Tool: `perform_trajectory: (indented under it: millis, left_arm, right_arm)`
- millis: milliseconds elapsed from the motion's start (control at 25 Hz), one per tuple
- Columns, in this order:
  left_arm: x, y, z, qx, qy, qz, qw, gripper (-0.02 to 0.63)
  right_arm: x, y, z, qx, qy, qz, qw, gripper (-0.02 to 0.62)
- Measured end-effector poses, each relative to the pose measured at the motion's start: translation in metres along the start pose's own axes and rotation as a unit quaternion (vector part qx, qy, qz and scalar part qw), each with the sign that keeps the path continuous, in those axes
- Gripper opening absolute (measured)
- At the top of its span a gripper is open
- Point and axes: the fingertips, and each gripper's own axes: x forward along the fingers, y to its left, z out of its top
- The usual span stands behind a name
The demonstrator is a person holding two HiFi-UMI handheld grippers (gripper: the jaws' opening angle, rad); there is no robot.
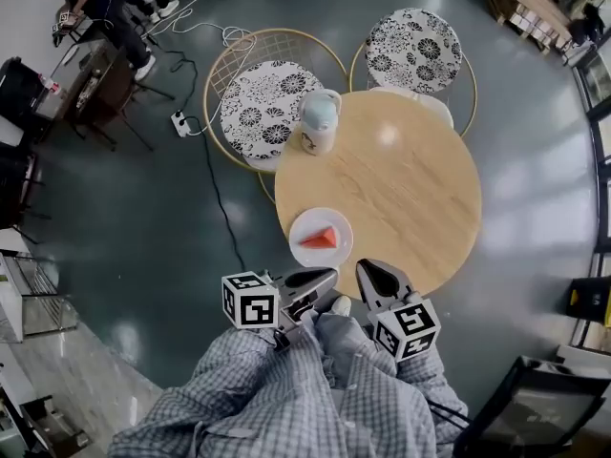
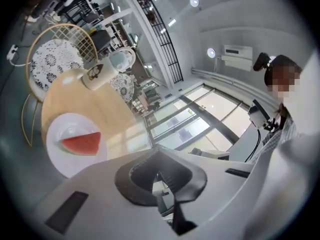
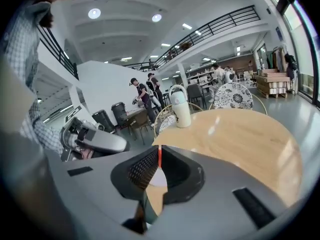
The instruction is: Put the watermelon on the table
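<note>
A red watermelon wedge (image 1: 321, 239) (image 2: 81, 143) lies on a white plate (image 1: 307, 225) (image 2: 65, 166) near the front edge of the round wooden table (image 1: 401, 179) (image 3: 240, 139). My left gripper (image 1: 329, 277) (image 2: 159, 151) hovers just in front of the plate, off the table's edge, shut with nothing in it. Beside it on the right, my right gripper (image 1: 368, 267) (image 3: 160, 156) points over the table. Its jaws are all but closed, a hairline slit between the tips, and they hold nothing. In the right gripper view the left gripper's body (image 3: 95, 140) shows at the left.
A pale jug with a handle (image 1: 318, 122) (image 2: 107, 69) (image 3: 180, 106) stands at the table's far left. Two patterned wire chairs (image 1: 263, 103) (image 1: 413, 51) sit behind the table. A power strip with cables (image 1: 179, 120) lies on the floor at left. A black chair (image 1: 535, 408) is at lower right.
</note>
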Motion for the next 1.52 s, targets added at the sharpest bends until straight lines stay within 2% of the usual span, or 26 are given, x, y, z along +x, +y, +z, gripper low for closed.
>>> perform_trajectory:
  millis: [80,280,440,560,880,1280,1520]
  left_arm:
    - [0.006,-0.012,0.001,0.022,0.014,-0.006,0.9996,0.008]
    - [0.017,-0.036,0.017,0.068,0.019,-0.012,0.9974,0.008]
    - [0.028,-0.047,0.027,0.109,0.027,-0.013,0.9936,0.008]
    - [0.035,-0.056,0.034,0.125,0.029,-0.019,0.9916,0.008]
    - [0.047,-0.061,0.038,0.121,0.028,-0.04,0.9914,0.008]
    - [0.052,-0.057,0.038,0.127,0.04,-0.044,0.9901,0.008]
    - [0.054,-0.057,0.037,0.131,0.048,-0.044,0.9892,0.008]
  right_arm:
    - [-0.013,-0.004,0.013,0.011,-0.026,-0.01,1.0,0.02]
    - [-0.043,-0.018,0.043,0.021,-0.079,-0.035,0.996,0.015]
    - [-0.064,-0.033,0.053,0.036,-0.115,-0.06,0.991,0.012]
    - [-0.08,-0.045,0.058,0.052,-0.136,-0.081,0.986,0.009]
    - [-0.093,-0.061,0.068,0.071,-0.169,-0.1,0.978,0.008]
    - [-0.085,-0.061,0.064,0.061,-0.147,-0.101,0.982,0.008]
    - [-0.084,-0.06,0.063,0.072,-0.139,-0.102,0.982,0.008]
